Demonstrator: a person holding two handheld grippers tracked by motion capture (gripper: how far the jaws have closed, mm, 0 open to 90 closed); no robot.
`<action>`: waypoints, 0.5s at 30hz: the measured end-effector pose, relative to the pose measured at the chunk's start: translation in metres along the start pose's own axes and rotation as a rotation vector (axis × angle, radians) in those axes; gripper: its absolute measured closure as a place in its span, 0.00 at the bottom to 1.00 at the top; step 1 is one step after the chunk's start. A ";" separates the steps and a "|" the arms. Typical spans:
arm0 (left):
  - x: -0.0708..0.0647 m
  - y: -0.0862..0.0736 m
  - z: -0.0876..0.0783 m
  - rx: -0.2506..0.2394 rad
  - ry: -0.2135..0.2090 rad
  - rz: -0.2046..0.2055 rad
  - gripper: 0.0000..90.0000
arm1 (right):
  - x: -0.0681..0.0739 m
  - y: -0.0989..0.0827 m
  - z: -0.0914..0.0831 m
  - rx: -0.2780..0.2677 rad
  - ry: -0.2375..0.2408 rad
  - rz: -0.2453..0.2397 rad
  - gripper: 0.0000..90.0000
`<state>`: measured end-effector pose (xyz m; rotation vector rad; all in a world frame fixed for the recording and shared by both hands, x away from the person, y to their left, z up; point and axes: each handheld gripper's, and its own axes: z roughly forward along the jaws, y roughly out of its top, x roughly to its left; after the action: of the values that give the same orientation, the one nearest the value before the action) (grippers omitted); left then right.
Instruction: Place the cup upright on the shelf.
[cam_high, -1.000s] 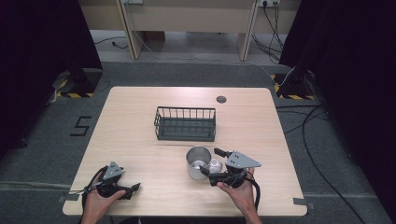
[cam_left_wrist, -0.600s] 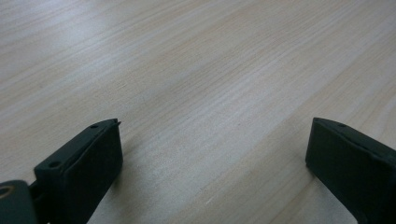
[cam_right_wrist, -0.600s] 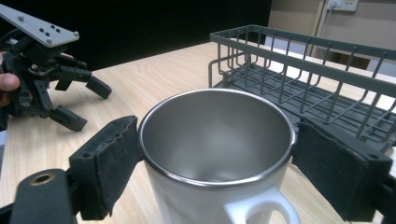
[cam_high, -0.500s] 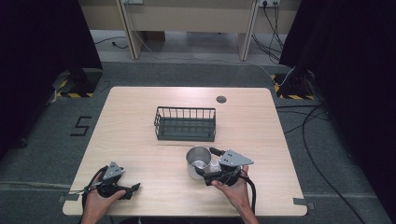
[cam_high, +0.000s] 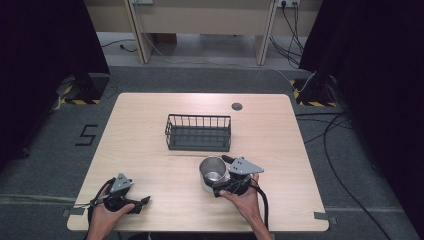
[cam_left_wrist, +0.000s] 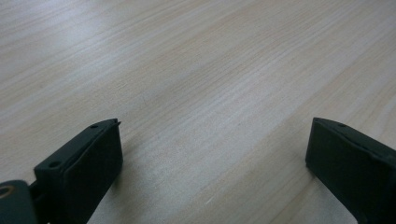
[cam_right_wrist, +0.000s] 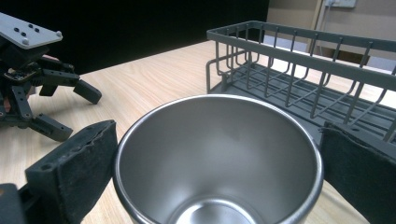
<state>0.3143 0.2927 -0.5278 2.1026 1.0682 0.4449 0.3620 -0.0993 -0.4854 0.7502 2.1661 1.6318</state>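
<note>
A shiny steel cup (cam_high: 214, 172) stands upright and empty on the wooden table (cam_high: 150, 120), near the front, right of centre. My right gripper (cam_high: 220, 176) has just been opening its jaws and now reaches around the cup from the right. In the right gripper view the cup (cam_right_wrist: 215, 135) sits between the spread pads (cam_right_wrist: 74, 172), one at each side of the rim. I cannot tell whether they touch the rim. My left gripper (cam_high: 142, 202) rests at the front left of the table, open; its view shows bare wood between the jaws (cam_left_wrist: 212, 154).
A dark wire basket (cam_high: 198, 132) stands empty at mid table, just behind the cup; it fills the upper right of the right gripper view (cam_right_wrist: 299, 60). A small round grommet (cam_high: 237, 106) sits near the far edge. Dark curtains and cables surround the table.
The right gripper slid left from beside the cup, and its jaws spread and now straddle the cup. The left gripper and the cup stayed put.
</note>
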 end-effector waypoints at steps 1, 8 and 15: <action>0.000 0.000 0.000 0.000 0.000 0.000 0.03 | 0.000 0.000 0.000 0.000 0.000 0.000 0.00; 0.000 0.000 0.000 0.000 0.000 0.000 0.03 | -0.001 0.001 0.004 0.006 0.015 0.021 0.00; 0.000 0.000 0.000 0.000 0.000 0.000 0.03 | 0.000 0.001 0.006 0.020 0.029 0.013 0.04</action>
<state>0.3143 0.2926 -0.5278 2.1021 1.0685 0.4449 0.3657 -0.0946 -0.4862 0.7526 2.2050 1.6395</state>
